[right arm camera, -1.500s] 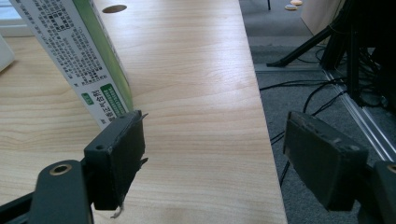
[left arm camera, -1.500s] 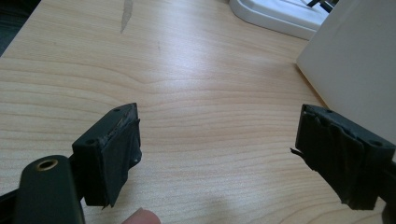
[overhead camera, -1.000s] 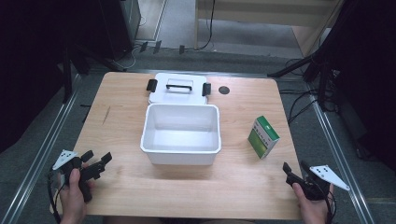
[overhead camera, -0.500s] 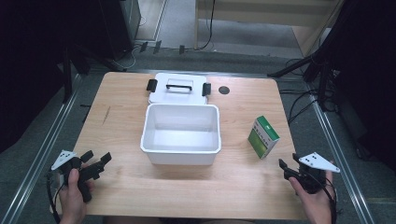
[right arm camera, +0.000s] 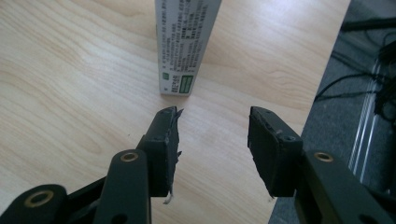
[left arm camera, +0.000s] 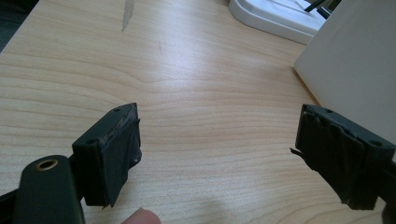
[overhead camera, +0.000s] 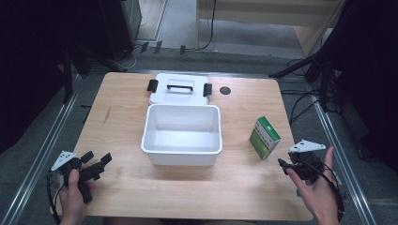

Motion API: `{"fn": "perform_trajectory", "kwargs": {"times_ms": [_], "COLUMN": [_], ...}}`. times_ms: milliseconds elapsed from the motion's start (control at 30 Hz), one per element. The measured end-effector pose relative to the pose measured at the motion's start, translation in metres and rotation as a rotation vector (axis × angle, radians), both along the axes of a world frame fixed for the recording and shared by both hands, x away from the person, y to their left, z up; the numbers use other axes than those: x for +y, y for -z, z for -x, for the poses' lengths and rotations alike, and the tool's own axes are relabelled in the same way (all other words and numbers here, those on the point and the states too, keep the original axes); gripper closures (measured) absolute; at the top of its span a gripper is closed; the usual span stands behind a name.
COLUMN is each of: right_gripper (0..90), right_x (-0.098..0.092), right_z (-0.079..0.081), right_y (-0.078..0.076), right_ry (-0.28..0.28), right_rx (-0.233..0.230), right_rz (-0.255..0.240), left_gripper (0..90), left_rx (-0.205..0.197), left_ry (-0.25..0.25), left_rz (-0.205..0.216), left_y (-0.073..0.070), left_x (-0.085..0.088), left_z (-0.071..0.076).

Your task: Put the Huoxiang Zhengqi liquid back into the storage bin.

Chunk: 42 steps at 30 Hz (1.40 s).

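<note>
Right gripper (overhead camera: 292,165) has advanced toward the carton (overhead camera: 264,137), jaws spread; left gripper (overhead camera: 92,164) idle, jaws spread. Risk: a jaw clips the upright carton, toppling it.

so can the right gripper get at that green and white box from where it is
Probably yes: the right gripper is open, with bare table between it and the upright green and white box, and nothing stands between them.

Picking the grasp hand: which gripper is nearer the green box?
Right. The right gripper sits just in front of the green box, open, not touching. The left gripper is across the table, beyond the white bin.
</note>
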State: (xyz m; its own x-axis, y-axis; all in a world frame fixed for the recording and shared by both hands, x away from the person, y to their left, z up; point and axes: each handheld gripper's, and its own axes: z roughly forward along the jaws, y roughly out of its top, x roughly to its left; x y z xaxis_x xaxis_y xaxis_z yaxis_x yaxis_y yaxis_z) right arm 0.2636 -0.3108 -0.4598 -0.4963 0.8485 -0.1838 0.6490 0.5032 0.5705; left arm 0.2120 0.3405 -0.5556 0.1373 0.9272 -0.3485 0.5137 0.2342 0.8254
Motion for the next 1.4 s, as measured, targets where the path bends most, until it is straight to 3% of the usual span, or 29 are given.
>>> {"fn": "perform_trajectory", "kwargs": {"times_ms": [67, 100, 233, 400, 500, 767, 800, 900, 967, 1100, 1400], "right_gripper": [52.4, 52.4, 50.6, 45.3, 43.4, 33.3, 33.3, 33.3, 32.3, 29.9, 29.8], "right_x": [0.006, 0.006, 0.012, 0.012, 0.014, 0.022, 0.027, 0.030, 0.031, 0.036, 0.045], "right_z": [-0.005, -0.005, -0.014, -0.023, -0.027, -0.045, -0.047, -0.050, -0.054, -0.061, -0.076], "right_y": [-0.002, -0.002, -0.007, -0.021, -0.028, -0.042, -0.045, -0.048, -0.051, -0.055, -0.067], "right_ry": [-0.010, -0.010, -0.010, 0.020, 0.037, 0.064, 0.064, 0.078, 0.090, 0.095, 0.116], "right_rx": [0.058, 0.058, 0.134, 0.189, 0.220, 0.384, 0.384, 0.396, 0.412, 0.424, 0.421], "right_rz": [0.026, 0.026, 0.040, 0.007, 0.029, 0.021, 0.048, 0.060, 0.043, 0.062, 0.058], "left_gripper": [14.9, 14.9, 14.9, 14.9, 14.9, 14.9, 14.9, 14.9, 14.9, 14.9, 14.9], "left_rx": [0.001, 0.001, 0.002, 0.002, 0.002, 0.002, 0.003, 0.004, 0.004, 0.006, 0.007], "left_ry": [-0.001, 0.000, 0.000, -0.001, -0.001, -0.002, -0.001, -0.002, -0.002, -0.001, 0.000], "left_rz": [0.002, 0.002, 0.003, 0.005, 0.004, 0.006, 0.007, 0.009, 0.008, 0.008, 0.012], "left_y": [0.000, 0.000, 0.000, 0.000, 0.000, 0.000, 0.000, 0.000, 0.000, 0.000, 0.000], "left_x": [0.000, 0.000, 0.000, 0.000, 0.000, 0.000, 0.001, 0.001, 0.001, 0.001, 0.001], "left_z": [0.000, 0.000, 0.000, 0.000, 0.000, 0.000, 0.000, 0.000, 0.000, -0.001, -0.001]}}
